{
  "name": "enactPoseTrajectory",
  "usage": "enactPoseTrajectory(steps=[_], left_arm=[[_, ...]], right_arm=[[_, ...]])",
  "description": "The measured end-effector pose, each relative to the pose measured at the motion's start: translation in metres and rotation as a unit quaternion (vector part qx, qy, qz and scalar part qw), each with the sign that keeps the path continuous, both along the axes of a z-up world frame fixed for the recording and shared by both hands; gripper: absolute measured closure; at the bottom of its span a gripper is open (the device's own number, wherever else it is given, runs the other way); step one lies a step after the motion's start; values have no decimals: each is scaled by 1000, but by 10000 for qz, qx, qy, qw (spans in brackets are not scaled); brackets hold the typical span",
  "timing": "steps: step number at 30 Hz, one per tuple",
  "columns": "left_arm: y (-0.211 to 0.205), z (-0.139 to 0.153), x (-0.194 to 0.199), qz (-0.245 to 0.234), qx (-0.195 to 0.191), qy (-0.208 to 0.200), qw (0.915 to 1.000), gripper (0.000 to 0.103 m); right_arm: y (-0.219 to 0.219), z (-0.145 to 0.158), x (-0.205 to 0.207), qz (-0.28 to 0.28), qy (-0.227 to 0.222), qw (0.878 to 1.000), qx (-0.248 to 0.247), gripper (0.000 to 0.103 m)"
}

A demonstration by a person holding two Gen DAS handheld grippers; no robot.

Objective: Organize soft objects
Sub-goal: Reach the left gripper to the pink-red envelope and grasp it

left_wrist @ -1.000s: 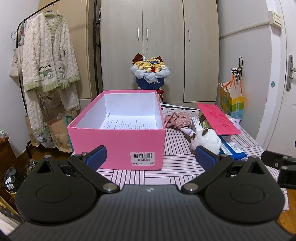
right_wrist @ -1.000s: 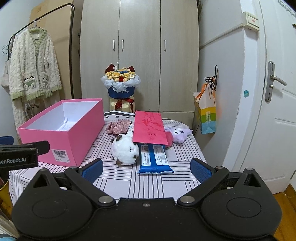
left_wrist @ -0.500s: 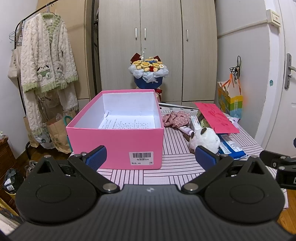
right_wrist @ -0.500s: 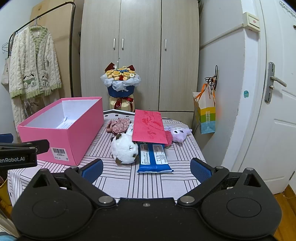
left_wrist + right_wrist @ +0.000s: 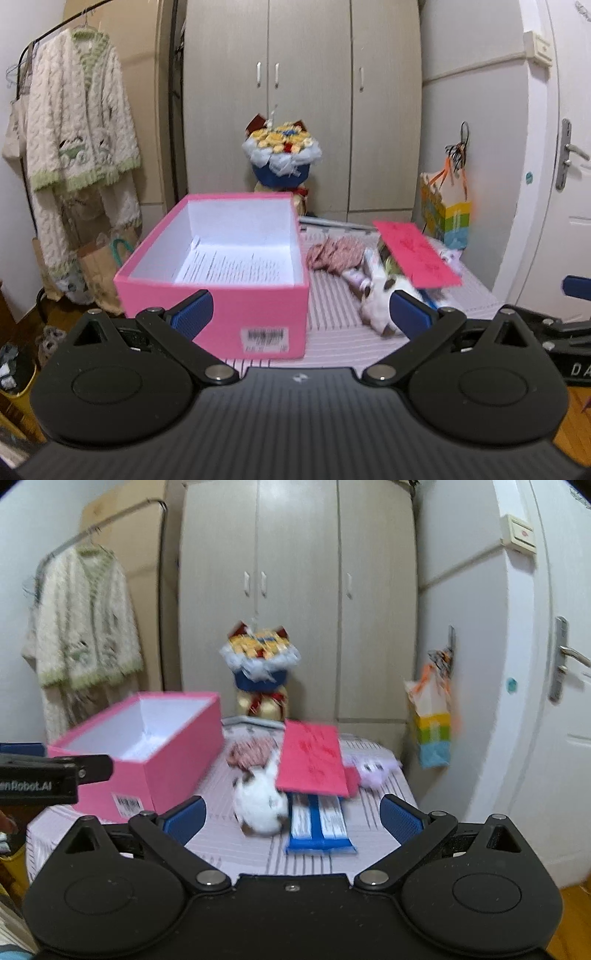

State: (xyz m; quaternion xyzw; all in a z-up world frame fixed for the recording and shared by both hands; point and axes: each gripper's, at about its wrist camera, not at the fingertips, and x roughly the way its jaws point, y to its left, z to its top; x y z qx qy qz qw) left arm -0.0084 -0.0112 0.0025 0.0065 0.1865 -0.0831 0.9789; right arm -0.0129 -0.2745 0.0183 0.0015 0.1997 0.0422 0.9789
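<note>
An open pink box (image 5: 221, 291) (image 5: 147, 760) stands on the left of a striped table (image 5: 332, 332), a printed sheet inside. Right of it lie a white plush with brown patches (image 5: 260, 805) (image 5: 376, 299), a pink patterned cloth (image 5: 332, 253) (image 5: 251, 753) and a pale purple plush (image 5: 371, 771). My left gripper (image 5: 301, 308) is open and empty, in front of the box. My right gripper (image 5: 291, 816) is open and empty, facing the white plush from the table's front edge.
A red envelope (image 5: 314, 760) leans over the plushes, and a blue packet (image 5: 319, 829) lies beside the white one. A flower bouquet (image 5: 282, 155) stands behind the table. A coat rack with a cardigan (image 5: 81, 147) is left; a door (image 5: 561, 701) is right.
Both grippers have moved forward toward the table and both views have tilted down a little. Both stay open and empty.
</note>
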Motion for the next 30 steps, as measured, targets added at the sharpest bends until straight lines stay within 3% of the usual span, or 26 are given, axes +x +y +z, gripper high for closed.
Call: enactPoseTrajectory(steps=[3, 8, 16, 19, 22, 25, 30], left_arm=[[-5, 7, 13, -91, -50, -123, 9999, 0], [-19, 9, 51, -264, -57, -117, 9996, 2], [-58, -5, 122, -1004, -249, 286, 9942, 5], [-74, -15, 147, -1164, -374, 541, 9910, 14], [-84, -26, 168, -1307, -554, 685, 9875, 33], [-87, -35, 189, -1547, -893, 1102, 9777, 46], [-98, -54, 213, -1685, -1093, 1545, 9674, 54]], right_arm=[[-10, -3, 13, 235, -100, 9997, 66, 1], [-26, -10, 55, 488, 130, 9986, 145, 1], [-52, -32, 137, 810, 630, 9914, 810, 2], [-57, -42, 158, 897, 757, 9888, 918, 2], [-64, -53, 176, 1020, 889, 9846, 1108, 2], [-72, -63, 189, 1096, 1028, 9804, 1278, 2], [-76, -70, 202, 1279, 1243, 9738, 1411, 2]])
